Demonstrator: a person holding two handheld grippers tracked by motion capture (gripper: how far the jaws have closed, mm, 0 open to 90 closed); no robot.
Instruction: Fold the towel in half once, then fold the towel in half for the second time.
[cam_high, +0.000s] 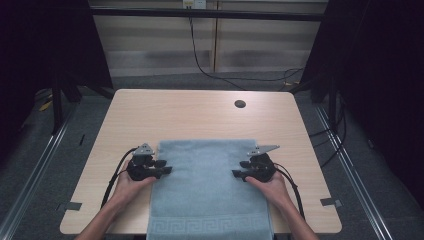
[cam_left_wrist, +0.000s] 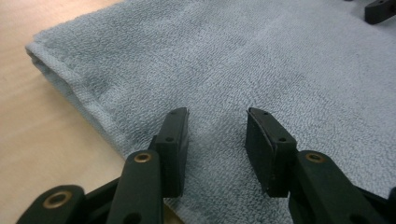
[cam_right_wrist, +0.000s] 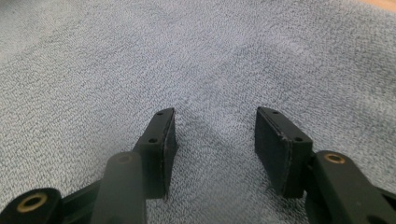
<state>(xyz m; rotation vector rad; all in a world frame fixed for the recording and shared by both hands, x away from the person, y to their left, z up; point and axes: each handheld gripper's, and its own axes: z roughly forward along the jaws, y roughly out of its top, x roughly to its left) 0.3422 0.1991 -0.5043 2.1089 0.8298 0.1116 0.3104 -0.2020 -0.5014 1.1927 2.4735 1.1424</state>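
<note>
Where towel lies, grippers' fingers parted

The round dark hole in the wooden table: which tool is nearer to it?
Right. The right tool sits below the hole; the left tool lies farther left.

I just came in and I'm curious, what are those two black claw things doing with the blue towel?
A person sits at the wooden table with a gripper in each hand. The left gripper is at the left edge of the blue towel, and the right gripper is at its right edge. Both point inward over the cloth with their jaws apart. Nothing is pinched yet, and the towel lies flat, its front end hanging off the table.
</note>
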